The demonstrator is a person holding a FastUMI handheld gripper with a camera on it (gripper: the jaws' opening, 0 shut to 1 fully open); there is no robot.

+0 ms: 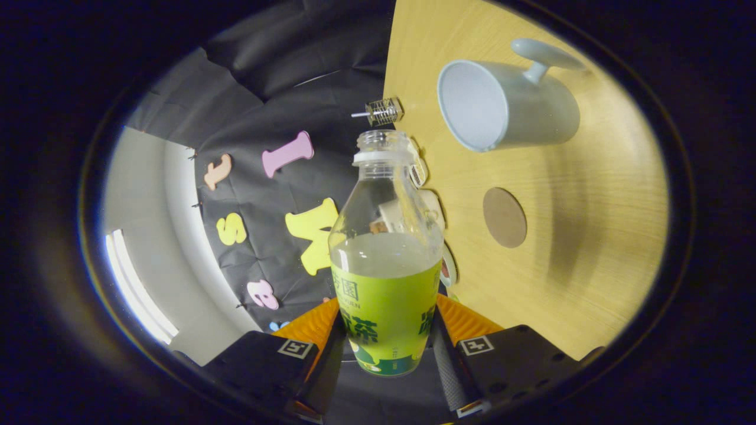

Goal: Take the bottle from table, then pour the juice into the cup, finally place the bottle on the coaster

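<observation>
Your hand-held gripper (387, 345) is clamped on the bottle (385, 260), one finger pressing each side of the labelled lower body; the bottle sits between the fingers with its long axis running straight ahead along them, open mouth at the far end, cap off; pale juice fills it to about the shoulder.

The view is rolled, so the desk (590, 248) stands as a wall on one side of the bottle; judged from this, the bottle is already lifted and tipped toward pouring.

The cup (508, 106) lies beyond the bottle mouth and off to the desk side, well apart from it; its opening faces the camera, handle on the far side; the pour turns on swinging the mouth across to that rim.

The coaster (504, 217) rests on the desk nearer you than the cup, beside the bottle's shoulder, nothing on it.

Count: one bottle; one cup; one coaster; one small clear object (383, 111) at the desk edge, identity unclear.
</observation>
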